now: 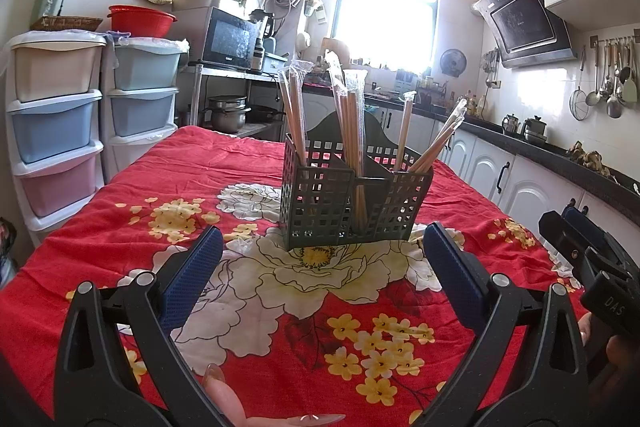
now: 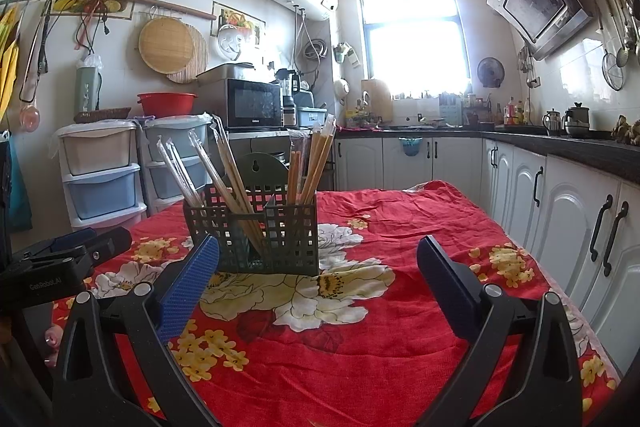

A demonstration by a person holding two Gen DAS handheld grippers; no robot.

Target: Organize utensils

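A dark green lattice utensil caddy (image 1: 354, 205) stands on the red floral tablecloth (image 1: 160, 187), with several plastic-wrapped wooden chopstick pairs (image 1: 352, 119) upright in its compartments. My left gripper (image 1: 322, 259) is open and empty, just short of the caddy. In the right wrist view the caddy (image 2: 256, 231) with its chopsticks (image 2: 236, 167) sits ahead to the left. My right gripper (image 2: 318, 267) is open and empty, near the caddy's right front corner. The right gripper also shows in the left wrist view (image 1: 576, 231), and the left gripper shows in the right wrist view (image 2: 86, 245).
Plastic drawer towers (image 1: 56, 131) stand left of the table, with a microwave (image 1: 228, 39) behind them. White cabinets under a dark counter (image 2: 560, 195) run along the right. Utensils hang on the right wall (image 1: 608, 79).
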